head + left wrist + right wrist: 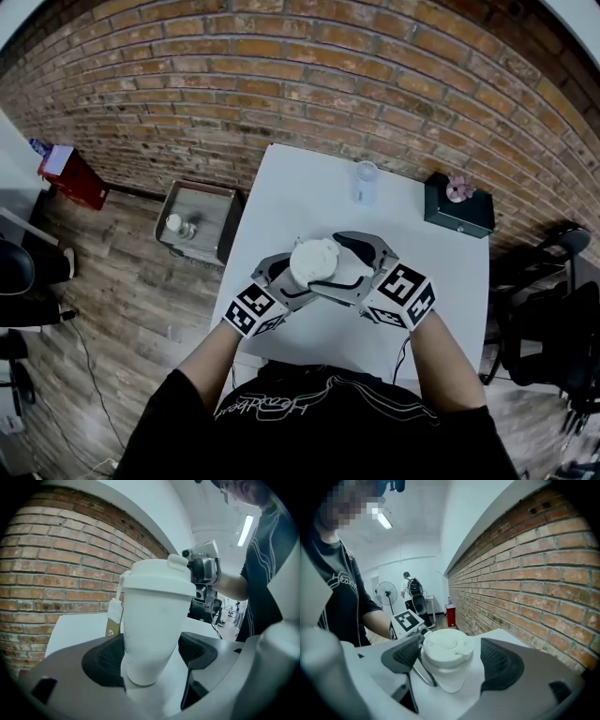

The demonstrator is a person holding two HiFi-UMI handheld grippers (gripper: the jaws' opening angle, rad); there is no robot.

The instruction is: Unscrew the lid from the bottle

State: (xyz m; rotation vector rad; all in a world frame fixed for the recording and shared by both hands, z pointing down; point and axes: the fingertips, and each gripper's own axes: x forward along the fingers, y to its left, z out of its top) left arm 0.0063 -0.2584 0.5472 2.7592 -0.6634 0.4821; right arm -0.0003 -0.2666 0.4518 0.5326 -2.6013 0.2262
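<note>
A white bottle (150, 630) with a white flip-spout lid (157, 578) is held up over the white table (281, 202). My left gripper (154, 656) is shut on the bottle's tapered lower body, with a pad against each side. A paper tag (114, 618) hangs from the bottle's neck. My right gripper (450, 660) stands around the lid (447, 648). Its left pad lies against the lid's rim and a gap shows at the right pad, so it is open. In the head view both grippers, left (291, 281) and right (342, 267), meet at the bottle (314, 262) in front of the person's chest.
A clear cup (366, 180) stands at the table's far edge, near a dark box (457, 208) with a pink flower. A grey crate (197, 220) sits on the floor to the left, and a black chair (553, 309) to the right. A brick wall runs behind.
</note>
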